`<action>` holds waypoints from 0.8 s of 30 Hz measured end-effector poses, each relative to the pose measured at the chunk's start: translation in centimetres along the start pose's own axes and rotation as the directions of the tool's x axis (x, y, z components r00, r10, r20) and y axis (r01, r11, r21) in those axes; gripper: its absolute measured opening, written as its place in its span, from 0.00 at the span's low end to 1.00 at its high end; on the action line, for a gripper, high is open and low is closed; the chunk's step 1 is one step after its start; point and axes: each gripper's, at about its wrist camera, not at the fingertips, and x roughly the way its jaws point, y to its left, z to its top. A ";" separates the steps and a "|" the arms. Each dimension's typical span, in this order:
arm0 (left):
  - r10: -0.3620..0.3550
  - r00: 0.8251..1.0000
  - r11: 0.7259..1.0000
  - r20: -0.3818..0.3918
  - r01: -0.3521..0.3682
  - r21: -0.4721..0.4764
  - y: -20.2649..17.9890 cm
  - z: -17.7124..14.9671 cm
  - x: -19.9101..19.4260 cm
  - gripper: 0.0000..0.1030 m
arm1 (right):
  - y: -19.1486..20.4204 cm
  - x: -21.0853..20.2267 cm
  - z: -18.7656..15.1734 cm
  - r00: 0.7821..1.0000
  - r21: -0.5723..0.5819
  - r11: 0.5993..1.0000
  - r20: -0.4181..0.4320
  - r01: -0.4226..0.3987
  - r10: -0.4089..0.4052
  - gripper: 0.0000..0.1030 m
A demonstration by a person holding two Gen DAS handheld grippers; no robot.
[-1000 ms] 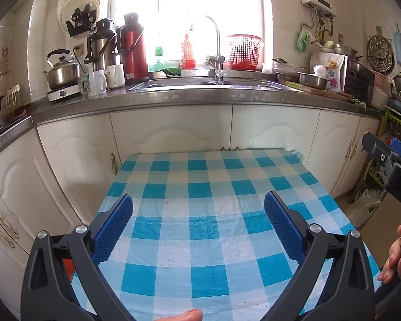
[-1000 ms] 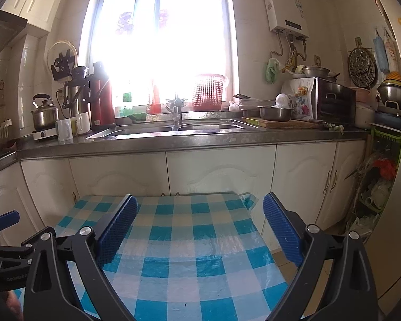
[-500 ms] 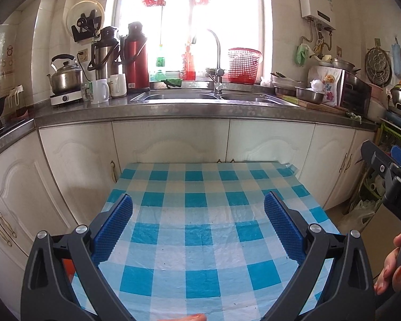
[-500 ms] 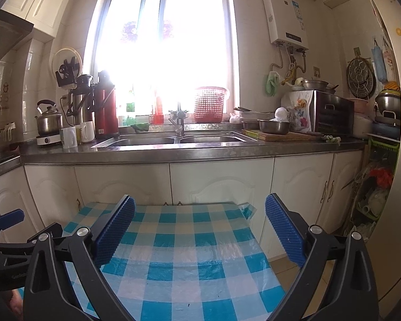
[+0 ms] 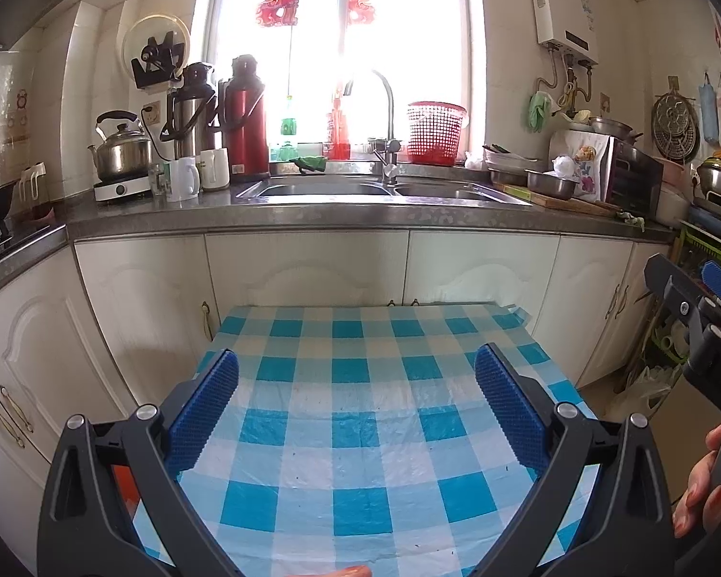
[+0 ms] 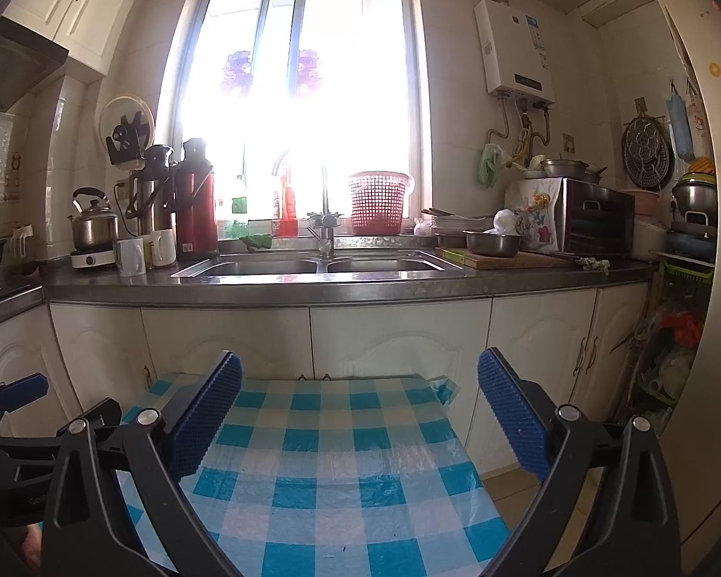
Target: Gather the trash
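Note:
My left gripper [image 5: 355, 406] is open and empty, held above a table with a blue and white checked cloth [image 5: 360, 432]. My right gripper [image 6: 358, 408] is open and empty above the same cloth [image 6: 331, 476]. The right gripper also shows at the right edge of the left wrist view [image 5: 697, 317], and the left gripper at the left edge of the right wrist view [image 6: 19, 413]. I see no trash on the visible cloth, only tiny dark specks. A small scrap of green stuff [image 6: 593, 264] lies on the counter's right end.
A grey counter [image 5: 312, 219] with a double sink [image 5: 375, 190] runs behind the table. Kettle [image 5: 120, 149], flasks, mugs and a red basket [image 5: 435, 132] stand on it. White cabinets [image 6: 399, 336] are below. Racks and plastic bags [image 6: 673, 351] crowd the floor at right.
Both grippers have tilted up and drawn back, so the counter and window sit lower in the views and less cloth shows. Both stayed open.

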 end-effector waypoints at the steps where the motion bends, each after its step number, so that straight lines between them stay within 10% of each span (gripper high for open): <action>1: 0.003 1.000 1.000 0.002 -0.003 0.003 -0.1 0.0 -0.1 0.96 | 0.0 -0.1 0.0 1.000 0.000 1.000 0.000 -0.001 0.001 0.95; 24: 0.037 0.999 0.999 0.011 -0.037 0.004 0.2 0.2 -0.2 0.96 | 0.7 -0.9 0.3 1.000 0.000 1.000 -0.012 -0.013 0.013 0.95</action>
